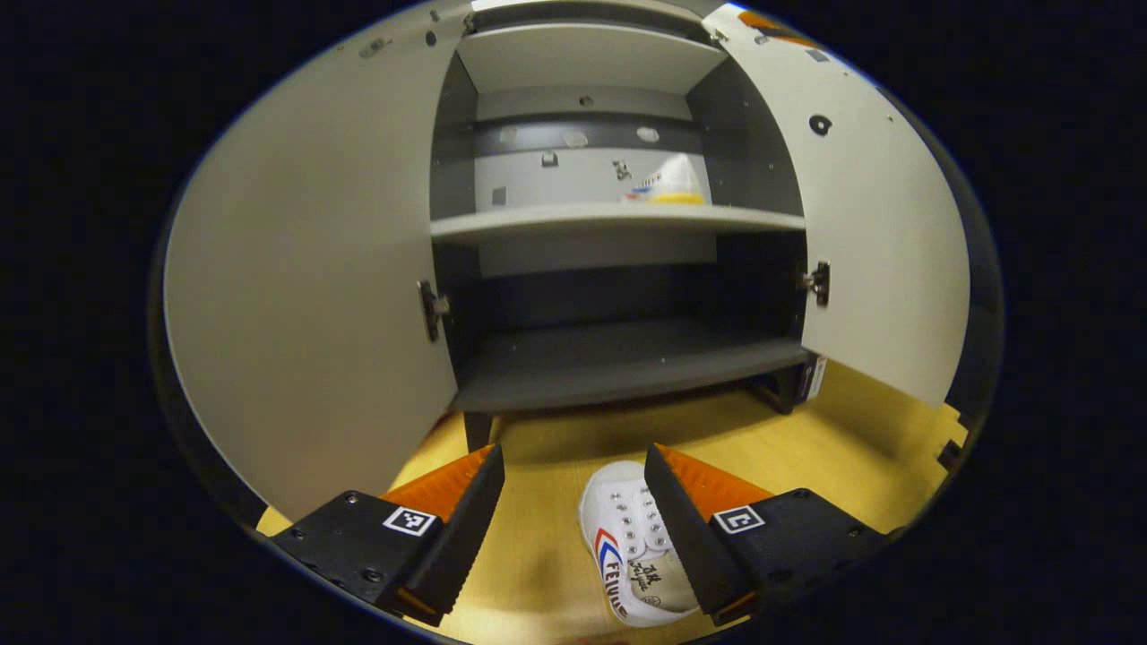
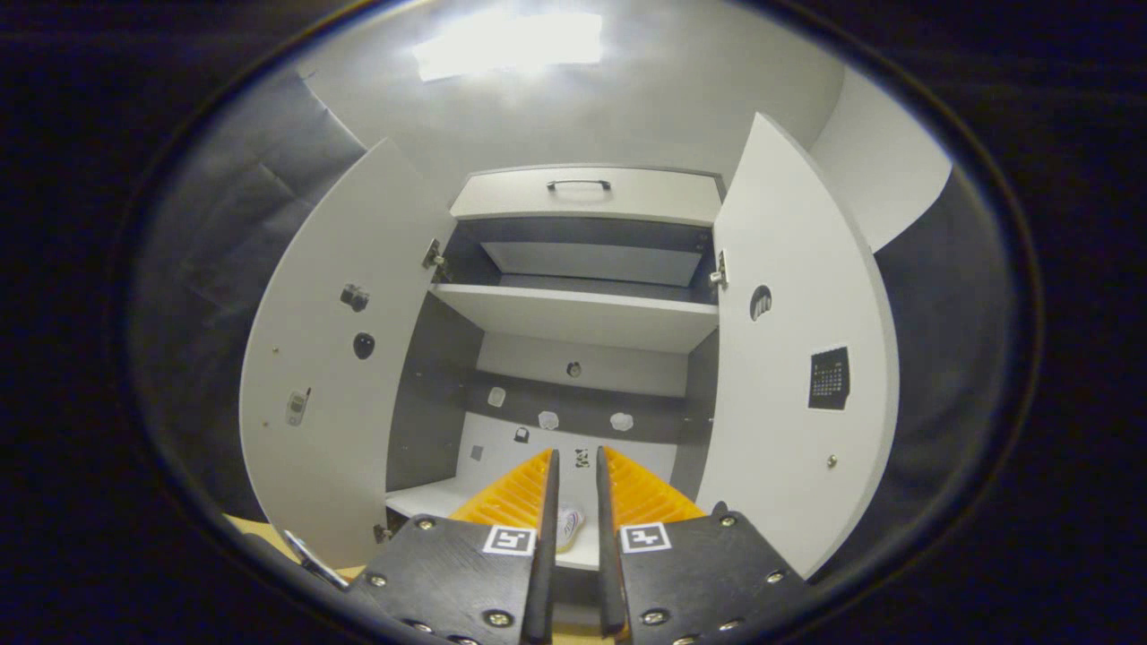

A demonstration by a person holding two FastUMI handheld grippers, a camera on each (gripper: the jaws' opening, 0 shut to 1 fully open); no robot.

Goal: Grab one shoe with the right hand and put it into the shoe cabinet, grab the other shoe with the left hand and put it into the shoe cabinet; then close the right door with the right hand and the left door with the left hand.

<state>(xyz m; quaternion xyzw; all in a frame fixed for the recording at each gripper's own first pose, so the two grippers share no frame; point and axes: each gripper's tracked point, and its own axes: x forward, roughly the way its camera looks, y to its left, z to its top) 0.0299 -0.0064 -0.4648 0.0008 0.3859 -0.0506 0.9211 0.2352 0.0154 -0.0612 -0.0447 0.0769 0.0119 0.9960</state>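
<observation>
White shoe (image 1: pixel 634 544) on the wooden floor (image 1: pixel 833 448), near side of the shoe cabinet (image 1: pixel 618 358), lying between the spread fingers of the left gripper (image 1: pixel 573 484), untouched. Second shoe (image 2: pixel 568 527) on a shelf (image 1: pixel 618 218) inside, just beyond the right gripper (image 2: pixel 573 466), fingers nearly together, gripping nothing. Both doors open.

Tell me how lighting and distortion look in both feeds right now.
Left gripper view: sharp, cabinet doors bowed by the fisheye, bottom shelf in shadow, shoe evenly lit. Right gripper view: hazy, low contrast, ceiling light blown out.
</observation>
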